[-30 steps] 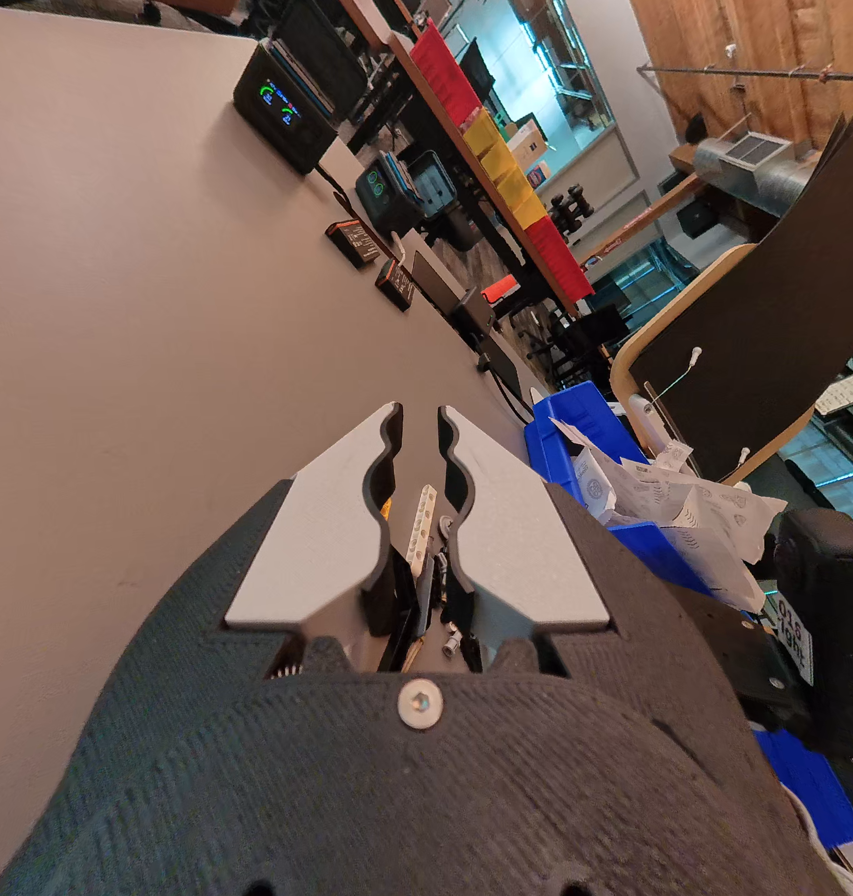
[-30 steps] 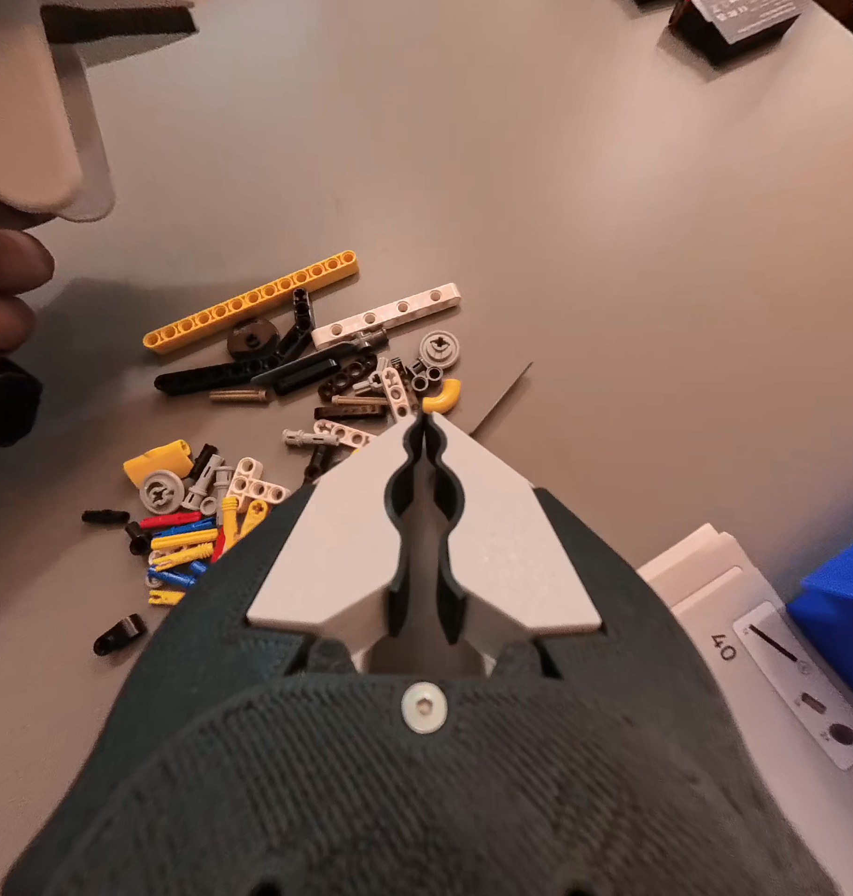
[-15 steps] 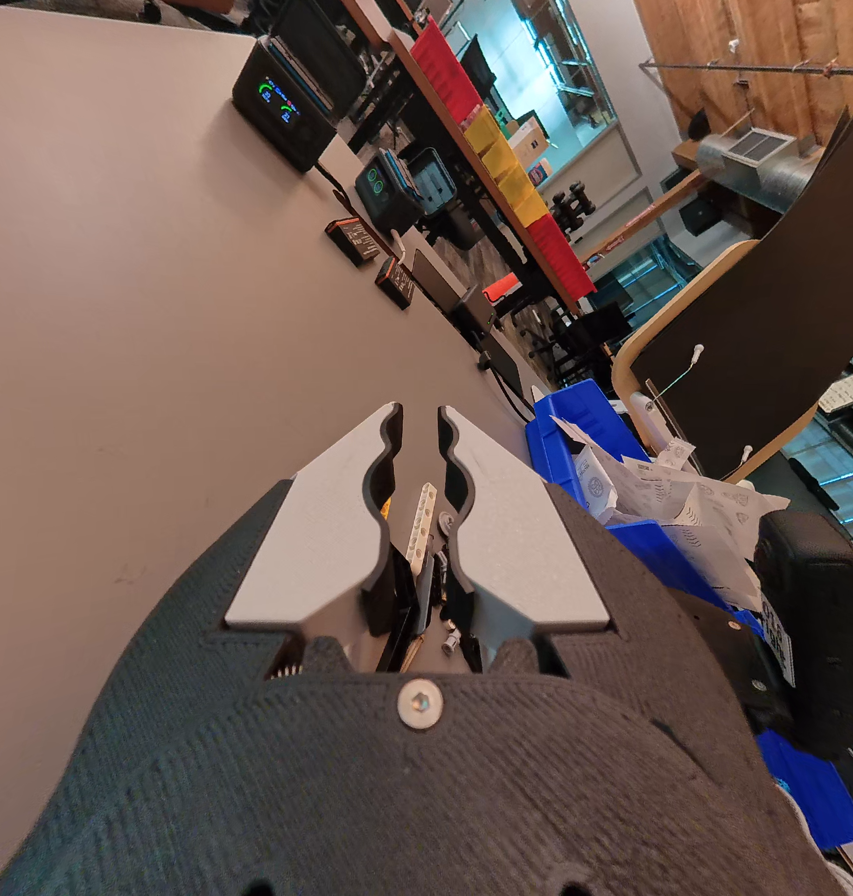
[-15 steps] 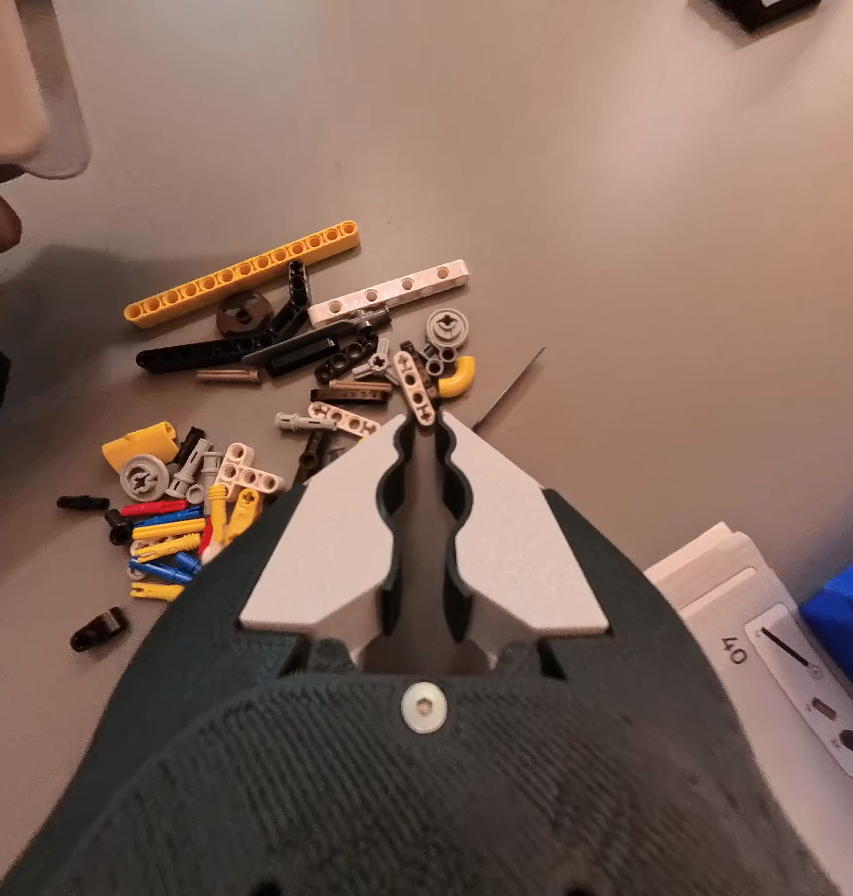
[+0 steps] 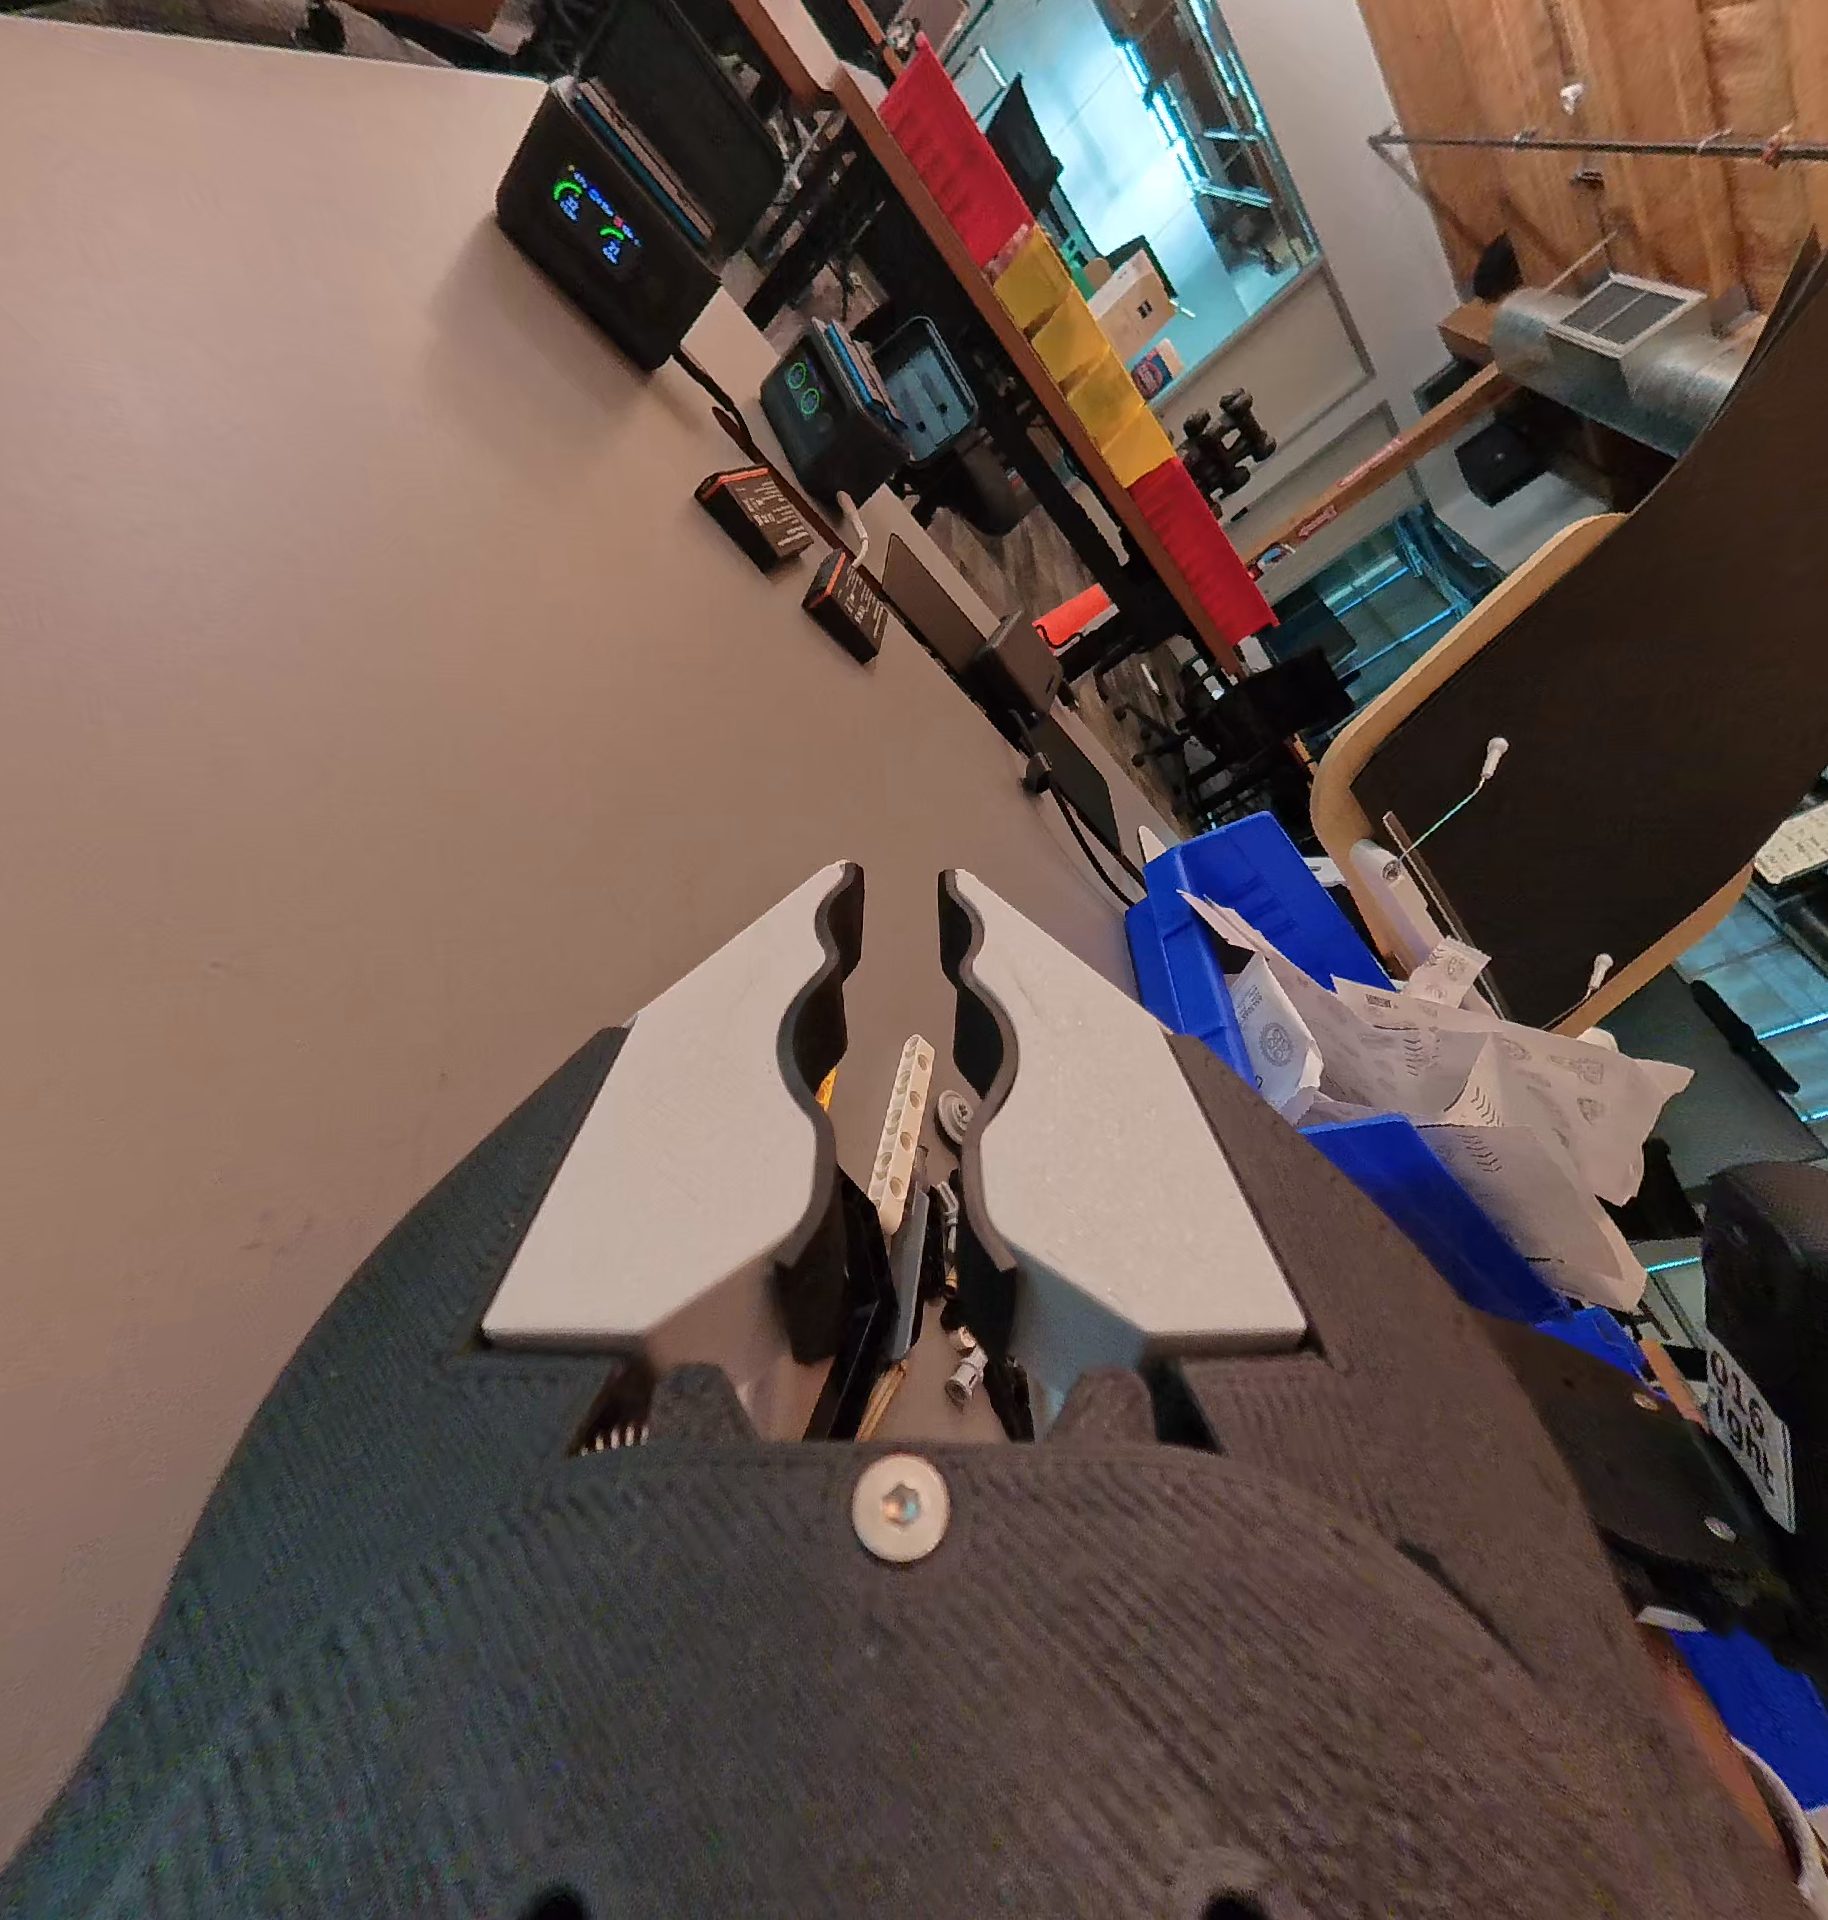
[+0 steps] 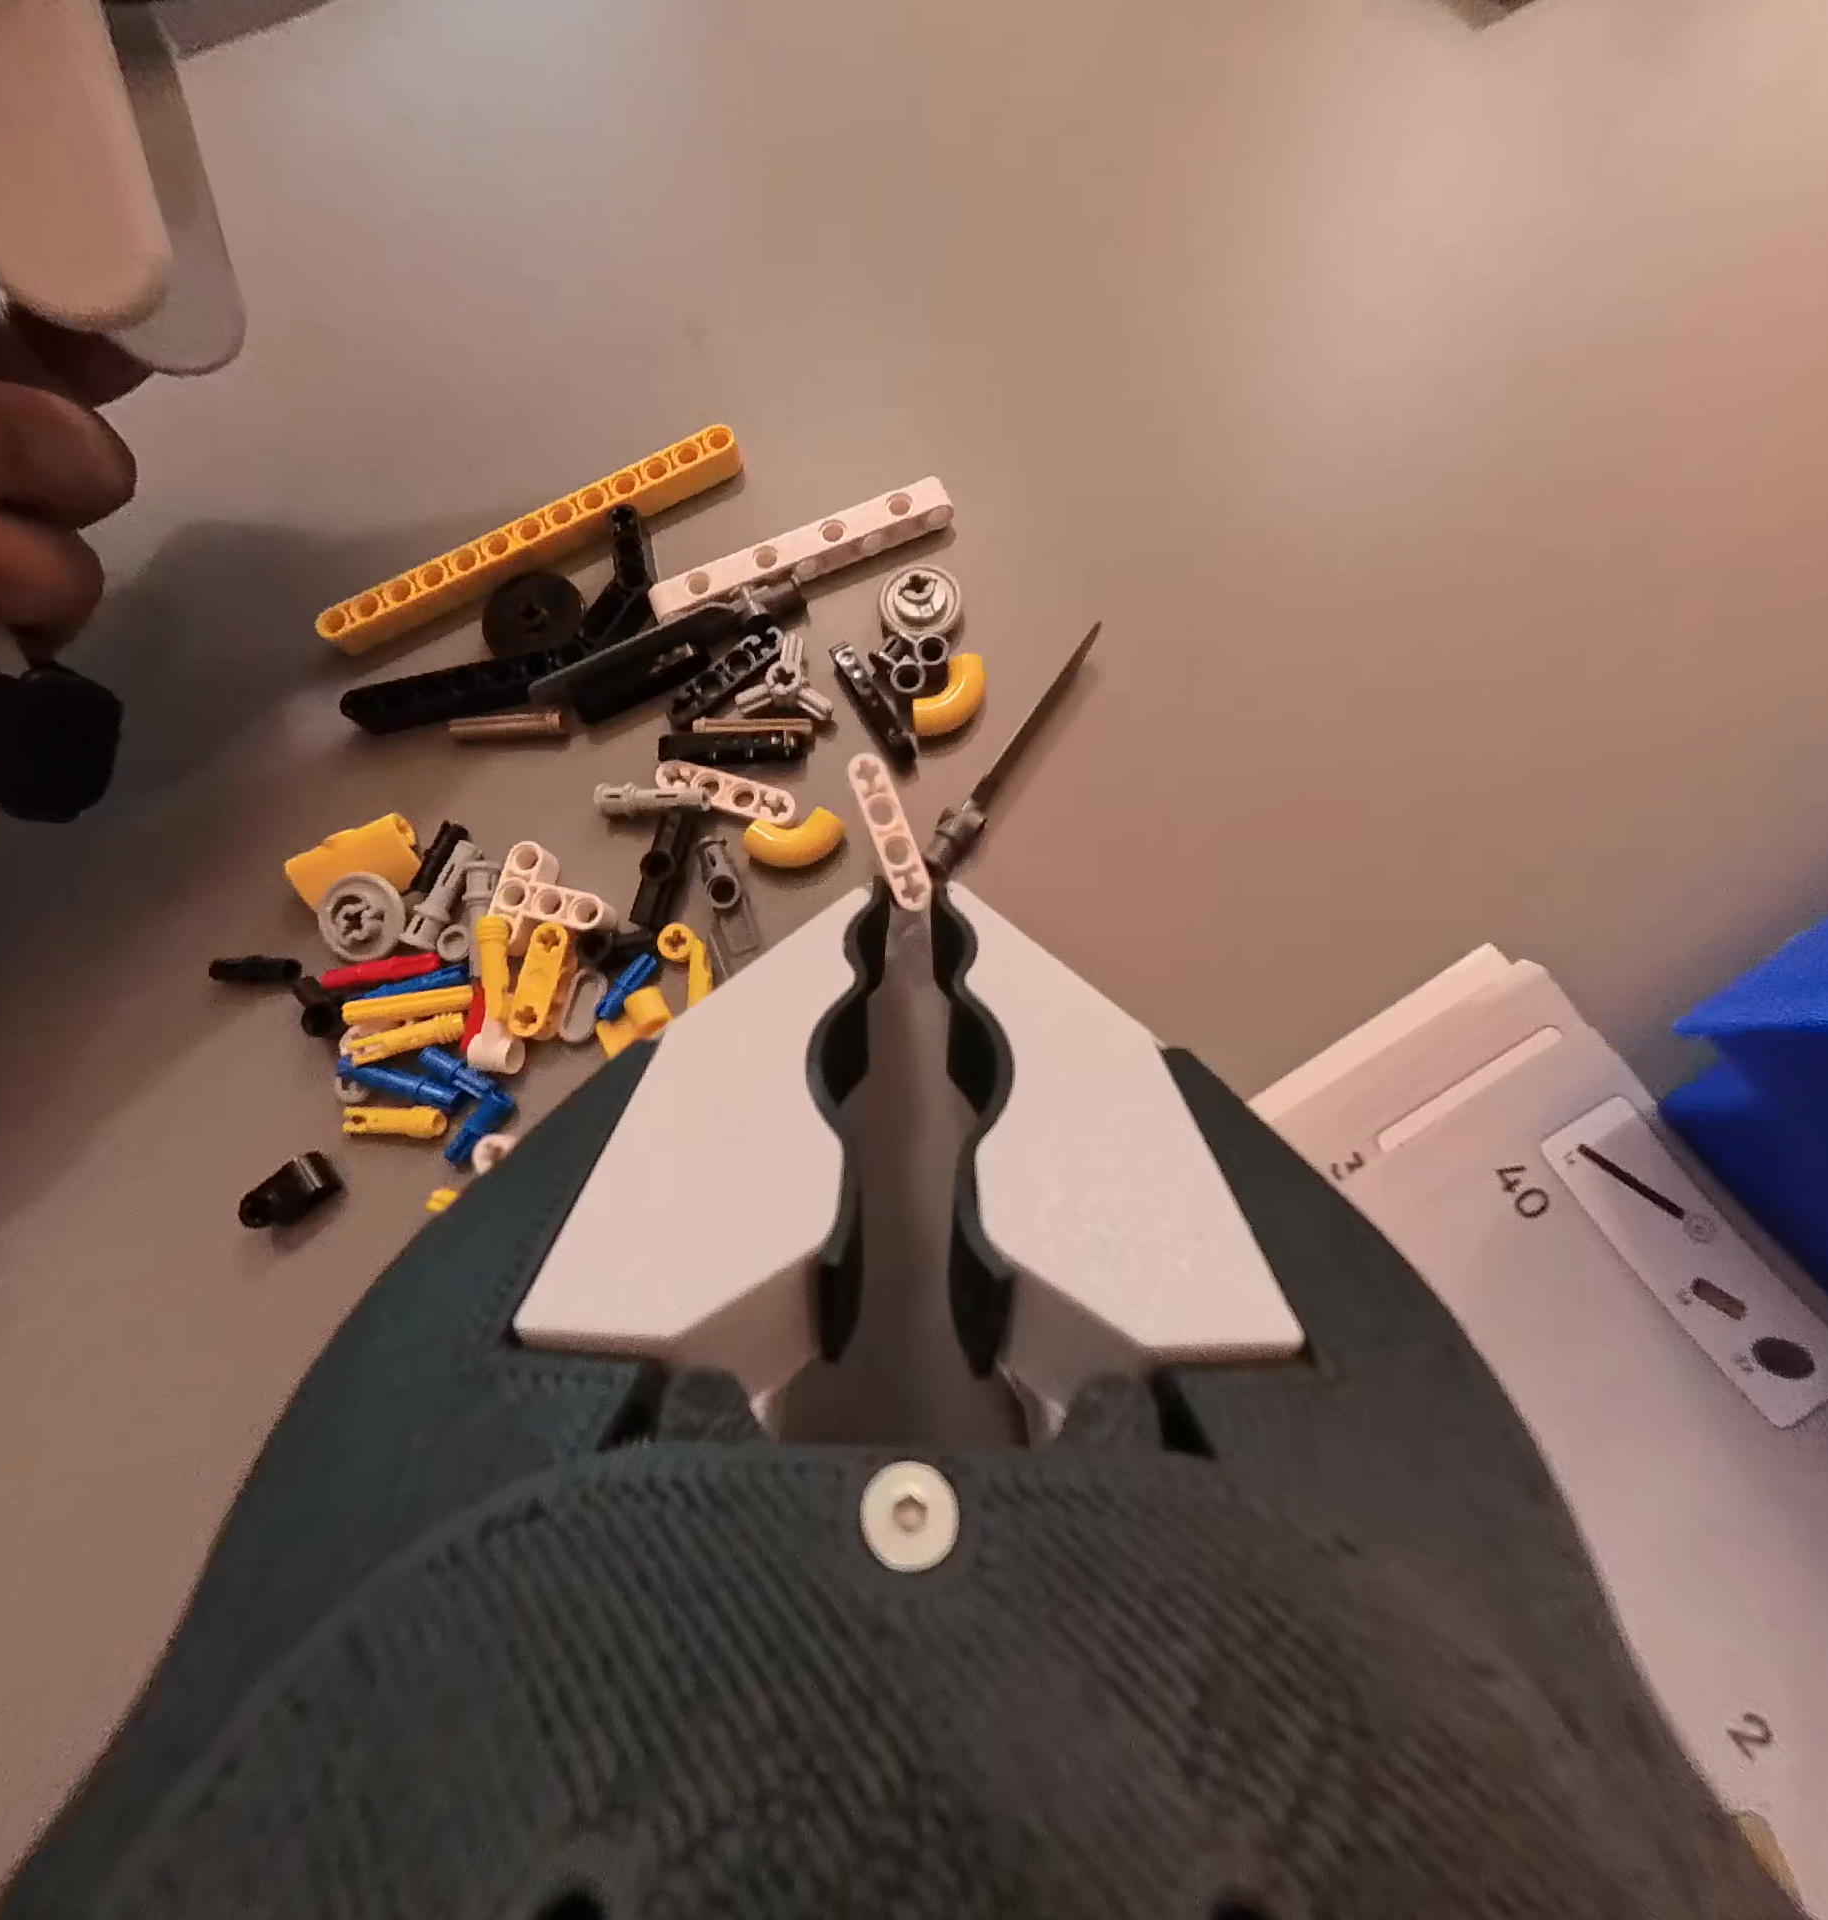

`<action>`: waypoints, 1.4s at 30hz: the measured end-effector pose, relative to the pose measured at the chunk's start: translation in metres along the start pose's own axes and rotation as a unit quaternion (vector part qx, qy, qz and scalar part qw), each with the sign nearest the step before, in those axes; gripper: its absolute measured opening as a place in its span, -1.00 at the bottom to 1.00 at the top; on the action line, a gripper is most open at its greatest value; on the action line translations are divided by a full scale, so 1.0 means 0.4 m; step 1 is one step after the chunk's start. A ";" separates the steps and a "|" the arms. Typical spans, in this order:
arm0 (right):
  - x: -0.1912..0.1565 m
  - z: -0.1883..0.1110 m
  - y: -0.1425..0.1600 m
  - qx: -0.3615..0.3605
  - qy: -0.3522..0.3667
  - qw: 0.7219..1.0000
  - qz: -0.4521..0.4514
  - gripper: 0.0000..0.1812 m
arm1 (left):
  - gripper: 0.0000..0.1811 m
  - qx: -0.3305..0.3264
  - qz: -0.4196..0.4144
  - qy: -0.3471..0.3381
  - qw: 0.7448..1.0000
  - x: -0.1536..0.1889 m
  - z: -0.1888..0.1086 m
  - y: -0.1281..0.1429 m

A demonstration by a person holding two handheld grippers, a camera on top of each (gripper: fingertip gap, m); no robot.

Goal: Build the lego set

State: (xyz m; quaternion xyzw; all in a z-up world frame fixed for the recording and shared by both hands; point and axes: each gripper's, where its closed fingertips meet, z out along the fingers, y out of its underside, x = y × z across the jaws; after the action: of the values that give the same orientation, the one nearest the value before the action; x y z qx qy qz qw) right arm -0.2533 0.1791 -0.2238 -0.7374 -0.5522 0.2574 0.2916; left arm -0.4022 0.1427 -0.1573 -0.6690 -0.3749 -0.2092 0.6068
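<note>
Loose Lego Technic pieces lie on the grey table (image 6: 1305, 364): a long yellow beam (image 6: 536, 535), a white beam (image 6: 806, 545), a black beam (image 6: 442, 691), yellow curved pieces (image 6: 796, 836) and a heap of small pins (image 6: 422, 1029). My right gripper (image 6: 905, 896) is shut on one end of a small thin white beam (image 6: 884, 821), which sticks out ahead of the tips above the pile. My left gripper (image 5: 899, 883) is open a little and empty, low over the pile; the white beam (image 5: 905, 1101) shows between its fingers. It also shows in the right wrist view (image 6: 79, 208), held by a hand.
A blue bin (image 5: 1232, 935) stuffed with paper bags stands to the right. A white instruction booklet (image 6: 1512, 1195) lies at the near right. A thin dark axle (image 6: 1024, 727) lies beside the pile. A black device with a display (image 5: 598, 239) and battery packs (image 5: 759, 514) sit at the far edge.
My right gripper has closed on the small white beam and drawn back from the pile with it, so more pieces show. My left gripper has stayed put.
</note>
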 end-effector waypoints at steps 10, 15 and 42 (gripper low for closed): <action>-0.002 0.021 0.005 -0.018 0.013 0.999 -0.024 -0.92 | -0.85 0.001 0.000 -0.002 1.000 -0.003 -0.001 -0.001; -0.006 0.028 0.001 -0.018 0.016 0.999 -0.032 -0.90 | -0.85 0.001 -0.001 -0.001 1.000 -0.002 0.000 -0.001; 0.004 -0.103 0.026 0.026 0.016 1.000 0.001 -0.90 | -0.85 0.001 0.000 -0.001 1.000 -0.001 0.000 0.000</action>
State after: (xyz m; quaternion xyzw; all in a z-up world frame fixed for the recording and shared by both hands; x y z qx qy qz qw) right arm -0.2170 0.1723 -0.2024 -0.7338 -0.5401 0.2605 0.3193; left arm -0.4026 0.1425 -0.1574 -0.6688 -0.3757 -0.2079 0.6069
